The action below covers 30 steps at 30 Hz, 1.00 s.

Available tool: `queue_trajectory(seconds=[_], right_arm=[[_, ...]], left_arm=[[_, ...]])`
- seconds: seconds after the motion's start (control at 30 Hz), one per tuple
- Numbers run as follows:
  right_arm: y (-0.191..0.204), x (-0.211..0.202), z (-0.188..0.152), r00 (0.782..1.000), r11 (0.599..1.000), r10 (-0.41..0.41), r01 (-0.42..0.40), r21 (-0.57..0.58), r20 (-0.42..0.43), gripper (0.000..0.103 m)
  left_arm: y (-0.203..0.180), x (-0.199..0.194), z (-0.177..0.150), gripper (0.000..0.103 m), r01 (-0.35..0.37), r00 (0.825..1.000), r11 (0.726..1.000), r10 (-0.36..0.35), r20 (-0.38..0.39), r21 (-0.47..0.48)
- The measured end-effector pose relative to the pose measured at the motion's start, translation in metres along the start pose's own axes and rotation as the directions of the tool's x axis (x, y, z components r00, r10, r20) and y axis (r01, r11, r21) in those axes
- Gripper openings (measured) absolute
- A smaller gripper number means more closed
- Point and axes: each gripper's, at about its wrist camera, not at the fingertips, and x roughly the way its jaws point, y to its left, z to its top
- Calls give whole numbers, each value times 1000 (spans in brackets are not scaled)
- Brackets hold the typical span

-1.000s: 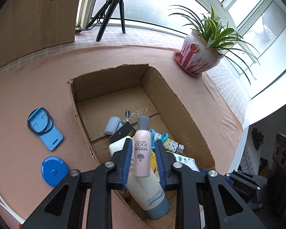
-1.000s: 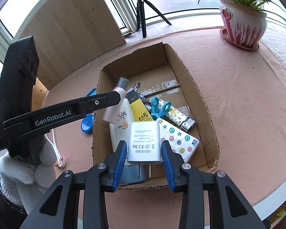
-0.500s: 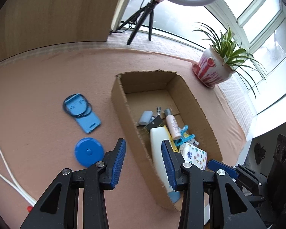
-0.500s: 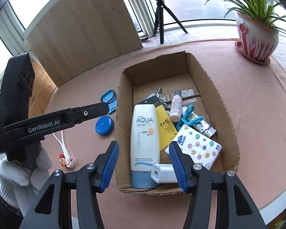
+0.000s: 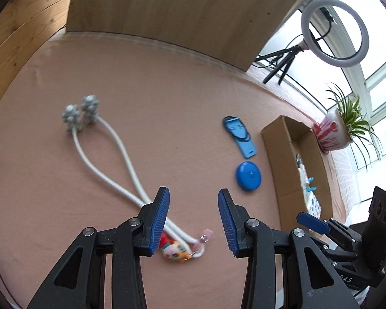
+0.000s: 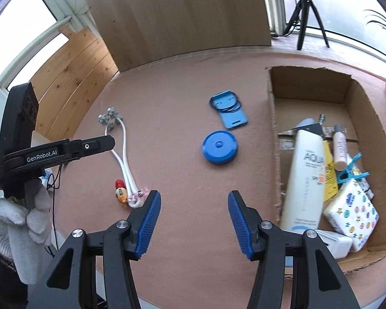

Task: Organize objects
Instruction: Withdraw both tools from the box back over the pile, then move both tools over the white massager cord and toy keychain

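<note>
Blue-padded fingers wide on my left gripper [image 5: 193, 215] and right gripper [image 6: 193, 219], both empty. White cord [image 5: 110, 154] lies just beside left fingers.

Left hand-held gripper [image 5: 193, 217] partly hides charm [image 5: 176, 249].

Pink table [image 6: 182, 231]: box [image 6: 270, 139], cord [image 5: 110, 159], disc [image 6: 220, 150].

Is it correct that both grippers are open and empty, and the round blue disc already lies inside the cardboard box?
Not quite. Both grippers are open and empty, but the round blue disc lies on the table, left of the cardboard box, as the right wrist view shows.
</note>
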Motion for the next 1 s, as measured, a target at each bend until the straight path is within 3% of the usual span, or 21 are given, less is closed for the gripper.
queue_trajectory(seconds=[0.3, 0.47, 1.0], right_arm=[[33, 36, -1, 995, 999, 35, -37, -28, -99, 51], [31, 43, 0, 991, 998, 59, -57, 22, -116, 51], [12, 46, 1, 995, 993, 28, -16, 120, -97, 46]], left_arm=[[41, 11, -32, 42, 10, 998, 997, -14, -63, -76], [34, 21, -37, 42, 15, 996, 999, -18, -82, -36], [17, 47, -35, 42, 9, 991, 1000, -5, -131, 28]])
